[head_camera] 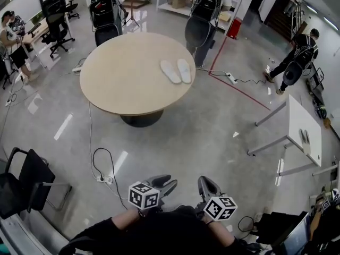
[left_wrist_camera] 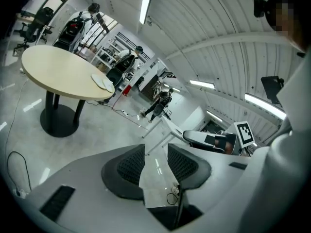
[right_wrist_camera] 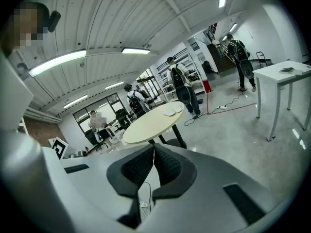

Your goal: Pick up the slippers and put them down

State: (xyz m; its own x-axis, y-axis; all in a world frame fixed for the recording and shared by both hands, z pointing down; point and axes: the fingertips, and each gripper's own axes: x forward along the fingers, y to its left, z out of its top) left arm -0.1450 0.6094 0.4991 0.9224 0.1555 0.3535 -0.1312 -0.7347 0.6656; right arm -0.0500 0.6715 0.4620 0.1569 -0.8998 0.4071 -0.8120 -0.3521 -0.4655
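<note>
Left gripper (head_camera: 170, 184), jaws parted and empty, and right gripper (head_camera: 204, 181), jaws pressed together on nothing, hover over the glossy floor (head_camera: 202, 137), well short of the round table (head_camera: 122, 84), where a pair of white slippers (head_camera: 177, 71) lies side by side near its right edge.

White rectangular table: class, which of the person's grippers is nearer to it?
Right. The right gripper hangs below-left of the white rectangular table in the head view; the left gripper sits even further left.
</note>
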